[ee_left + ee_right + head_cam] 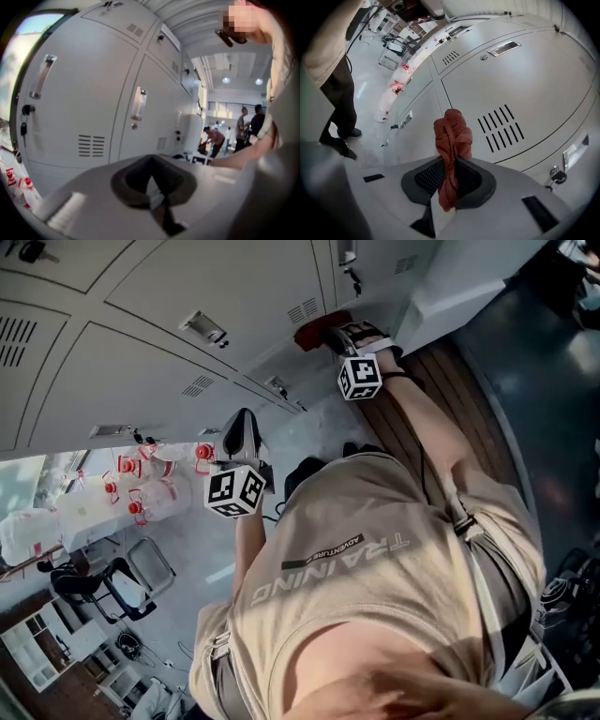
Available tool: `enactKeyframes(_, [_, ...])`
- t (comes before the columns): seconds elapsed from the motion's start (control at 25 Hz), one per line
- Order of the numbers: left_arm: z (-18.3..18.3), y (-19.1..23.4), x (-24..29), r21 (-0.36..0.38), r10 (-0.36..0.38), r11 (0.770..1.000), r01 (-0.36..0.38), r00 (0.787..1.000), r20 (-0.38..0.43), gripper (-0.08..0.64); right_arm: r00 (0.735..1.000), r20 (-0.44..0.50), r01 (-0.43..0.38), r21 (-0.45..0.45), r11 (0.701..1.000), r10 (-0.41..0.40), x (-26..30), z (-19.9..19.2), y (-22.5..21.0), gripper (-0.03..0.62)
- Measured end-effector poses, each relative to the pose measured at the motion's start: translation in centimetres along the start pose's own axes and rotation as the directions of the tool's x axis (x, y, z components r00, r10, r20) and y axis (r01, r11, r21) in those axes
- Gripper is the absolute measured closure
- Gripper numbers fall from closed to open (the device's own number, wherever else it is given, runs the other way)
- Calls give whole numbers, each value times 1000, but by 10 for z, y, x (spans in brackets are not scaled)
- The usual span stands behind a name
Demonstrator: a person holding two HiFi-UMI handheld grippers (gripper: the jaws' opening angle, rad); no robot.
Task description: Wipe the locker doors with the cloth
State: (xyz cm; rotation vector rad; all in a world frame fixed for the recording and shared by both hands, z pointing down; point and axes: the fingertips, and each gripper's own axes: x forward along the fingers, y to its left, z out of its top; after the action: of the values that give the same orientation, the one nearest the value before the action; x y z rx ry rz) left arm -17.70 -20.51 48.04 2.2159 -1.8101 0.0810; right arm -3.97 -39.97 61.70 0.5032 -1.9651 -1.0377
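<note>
A bunched red cloth sticks out from between the jaws of my right gripper, which is shut on it. The cloth's tip is close to a grey locker door, near its vent slots; I cannot tell if they touch. In the head view the cloth and right gripper are up against the locker bank. My left gripper hangs lower, away from the doors. Its jaws are shut with nothing in them and point along the lockers.
Large water bottles with red caps stand on the floor by the lockers' end. Chairs and shelving lie beyond them. A white cabinet sits at the other end. Several people stand farther down the room.
</note>
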Motion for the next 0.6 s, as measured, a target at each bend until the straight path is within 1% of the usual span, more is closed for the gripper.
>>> enactKeyframes(0.12, [-10,-7,3,-3,-13,1000,13,999,-35,555,999,12,-50,39,998,49,-5,6,14,538])
enactKeyframes(0.28, [-19,-9,18,-9,-12,1000,12,998,-54,555,989,47,-140,74,987,137,-14,16,36,538])
enactKeyframes(0.4, [-19,-16,24,-6,-31,1000,30,998,-53,555,980,80,-196,177,964,184,-26,23,53,538])
enactKeyframes(0.52, [-12,-12,25,4,-28,1000,28,999,-37,555,976,128,-203,276,939,174,-42,40,49,538])
enactKeyframes(0.6, [-6,-1,26,-1,-4,1000,4,1000,-21,555,971,178,-216,347,913,162,-51,57,37,538])
